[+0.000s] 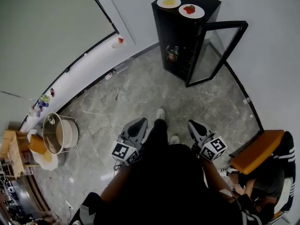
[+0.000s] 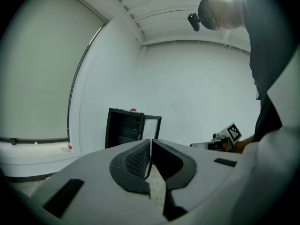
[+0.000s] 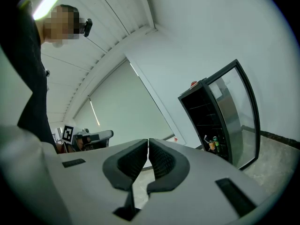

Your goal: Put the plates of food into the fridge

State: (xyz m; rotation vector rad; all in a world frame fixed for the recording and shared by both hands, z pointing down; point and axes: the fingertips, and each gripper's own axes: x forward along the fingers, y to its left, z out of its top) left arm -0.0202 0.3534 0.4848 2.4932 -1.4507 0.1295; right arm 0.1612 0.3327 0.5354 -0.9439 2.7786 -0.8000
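Note:
A black fridge (image 1: 180, 41) stands across the floor with its glass door (image 1: 220, 50) swung open. Two white plates rest on its top: one with yellow food (image 1: 168, 2), one with red food (image 1: 191, 10). Both grippers are held low in front of the person, well short of the fridge. My left gripper (image 1: 139, 122) is shut with nothing in it; its pads meet in the left gripper view (image 2: 151, 143), with the fridge (image 2: 123, 128) far beyond. My right gripper (image 1: 193, 124) is also shut and empty (image 3: 148, 143), and the fridge (image 3: 213, 125) shows drinks on a low shelf.
A white windowsill (image 1: 84, 64) runs along the left wall and bears a small dish with red food (image 1: 118, 42) and bottles (image 1: 41, 102). A large pot (image 1: 58, 134) and wooden items (image 1: 16, 149) stand at the left. Someone sits by an orange chair (image 1: 258, 154) at the right.

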